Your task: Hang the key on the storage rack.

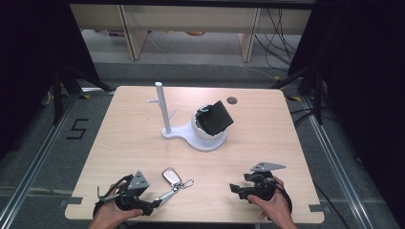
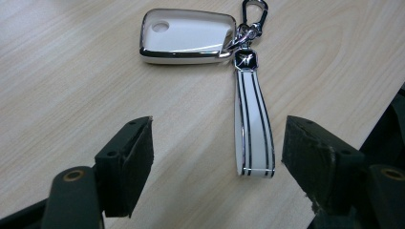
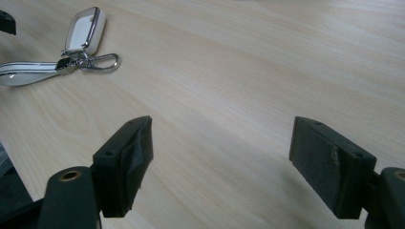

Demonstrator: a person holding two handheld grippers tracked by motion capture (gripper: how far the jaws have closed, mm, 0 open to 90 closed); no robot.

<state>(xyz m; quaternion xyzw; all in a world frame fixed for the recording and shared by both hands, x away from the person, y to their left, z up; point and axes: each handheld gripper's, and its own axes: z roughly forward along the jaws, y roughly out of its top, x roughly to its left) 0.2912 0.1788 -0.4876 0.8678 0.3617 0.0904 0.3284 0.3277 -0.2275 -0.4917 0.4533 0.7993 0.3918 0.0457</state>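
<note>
The tabletop (image 1: 133, 143), light wood grain, carried everything in the scene. Toward its far middle stood a white stand (image 1: 165, 112): an upright post with small pegs on a flat base, and a white bowl (image 1: 203, 131) on the base's right part with a black block (image 1: 216, 118) resting tilted in it. At the near left edge sat the left hand-held gripper (image 1: 160, 199), held in a hand; its jaws stood wide, nothing gripped. The loop end of the strap (image 2: 253, 129) lay flat on the wood between those jaws, touching neither pad. At the near right edge sat the right hand-held gripper (image 1: 234, 189), jaws wide over bare wood. The key fob (image 1: 169, 175), white with a chrome rim, lay flat near the front, just right of the left hand-held gripper, joined to the white striped strap and a small metal clip (image 2: 252, 12).
</note>
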